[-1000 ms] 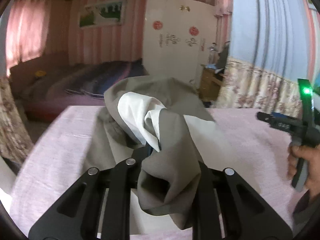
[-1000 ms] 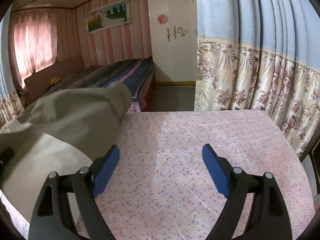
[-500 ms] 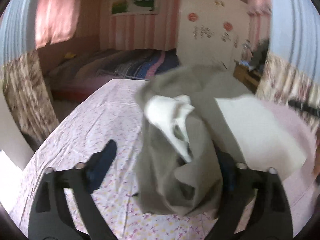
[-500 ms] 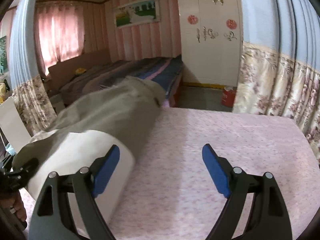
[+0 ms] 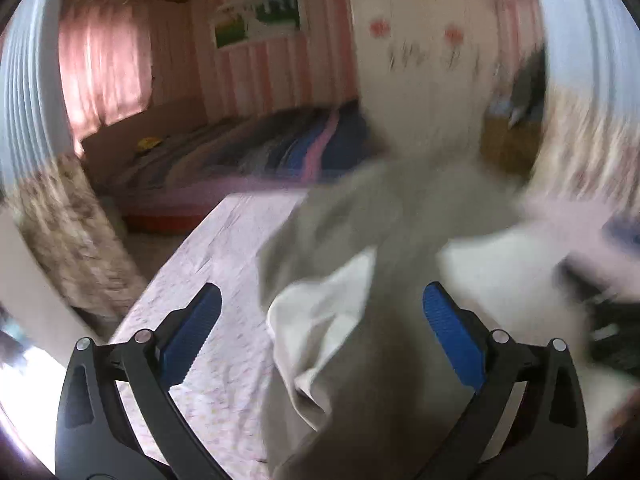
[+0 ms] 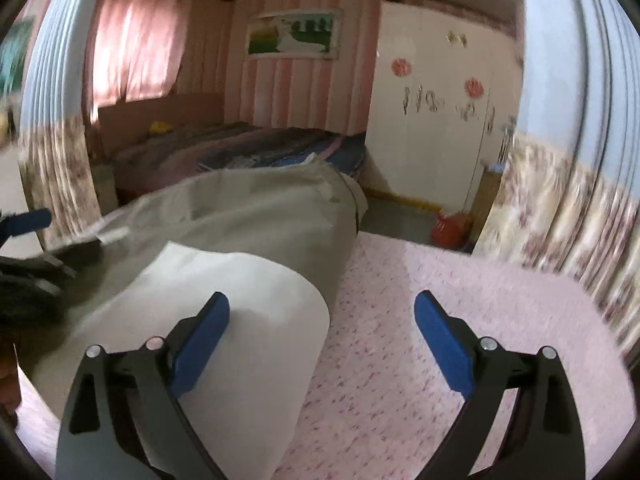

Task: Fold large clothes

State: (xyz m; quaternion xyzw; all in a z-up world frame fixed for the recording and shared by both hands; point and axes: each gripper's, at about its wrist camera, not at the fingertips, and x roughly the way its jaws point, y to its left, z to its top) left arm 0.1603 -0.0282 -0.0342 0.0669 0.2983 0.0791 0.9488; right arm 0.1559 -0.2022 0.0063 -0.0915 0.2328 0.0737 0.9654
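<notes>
A large grey-olive garment [image 5: 384, 240] with a white lining [image 5: 320, 320] lies bunched on the pink floral table [image 5: 224, 248]. My left gripper [image 5: 320, 324] is open, its blue pads on either side of the bunched cloth, not clamped on it. In the right wrist view the garment [image 6: 248, 216] stretches away to the left, with a white panel [image 6: 240, 308] in front. My right gripper [image 6: 322, 340] is open and empty, its left pad over the white panel's edge, its right pad over the bare table [image 6: 460, 288]. The left view is blurred.
A bed [image 6: 248, 148] stands beyond the table, a white wardrobe [image 6: 440, 120] at the back right. Floral curtains [image 6: 568, 216] hang close on the right. A red object [image 6: 450, 228] sits on the floor past the table's far edge.
My left gripper has opened and let go of the garment, which has dropped onto the table. Both views have swung, and the right gripper has moved closer to the white panel.
</notes>
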